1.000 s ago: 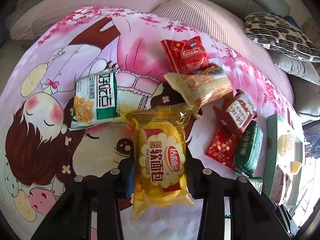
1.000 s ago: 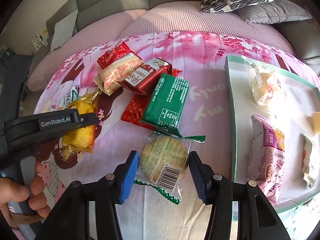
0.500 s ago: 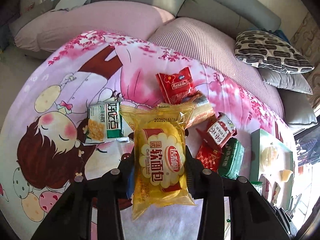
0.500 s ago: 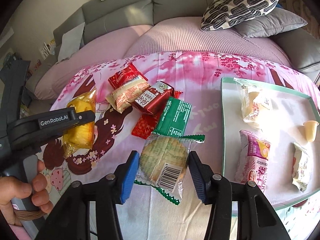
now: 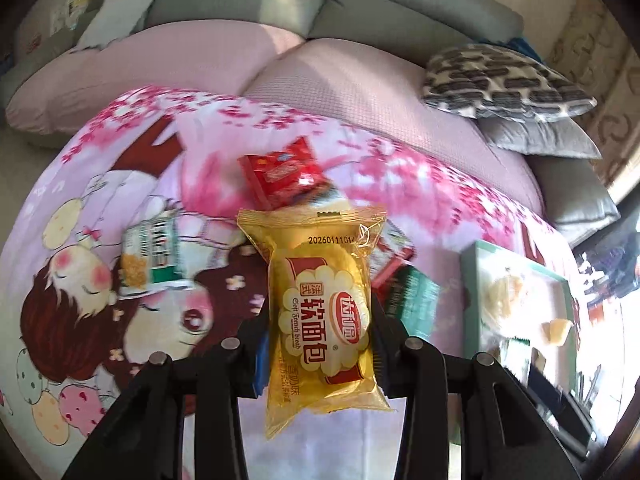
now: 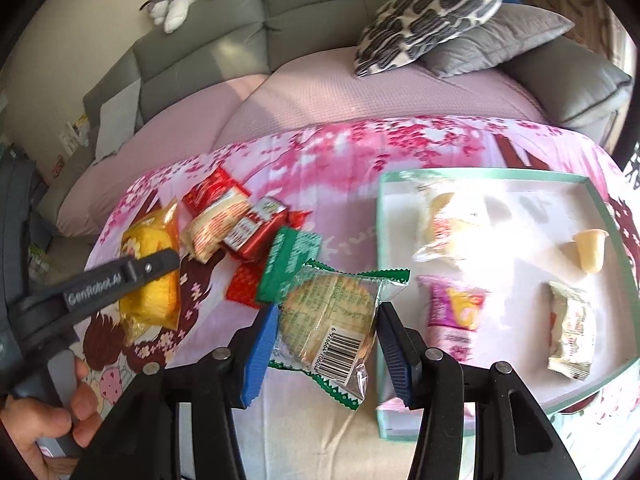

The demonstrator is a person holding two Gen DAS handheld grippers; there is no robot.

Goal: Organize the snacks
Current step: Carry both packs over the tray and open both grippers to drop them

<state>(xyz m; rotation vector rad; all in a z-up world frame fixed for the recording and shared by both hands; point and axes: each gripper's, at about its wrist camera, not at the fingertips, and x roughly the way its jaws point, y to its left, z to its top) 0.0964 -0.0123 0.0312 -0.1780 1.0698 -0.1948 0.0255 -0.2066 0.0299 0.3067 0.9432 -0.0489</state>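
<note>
The left hand-held gripper (image 5: 320, 344) pinches a yellow bread pack (image 5: 320, 312); the right hand-held gripper (image 6: 326, 344) pinches a biscuit pack (image 6: 328, 320). Both wrappers look slippery and could slide out before reaching the tray (image 6: 382, 216).

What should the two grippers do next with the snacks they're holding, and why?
Probably carry both toward the green-rimmed tray. The left gripper is shut on the yellow bread packet and the right gripper on the clear cracker pack, both clear of the pink cloth. The tray already holds other snacks and has bare space, so the cracker pack, being closest, likely goes in first.
</note>
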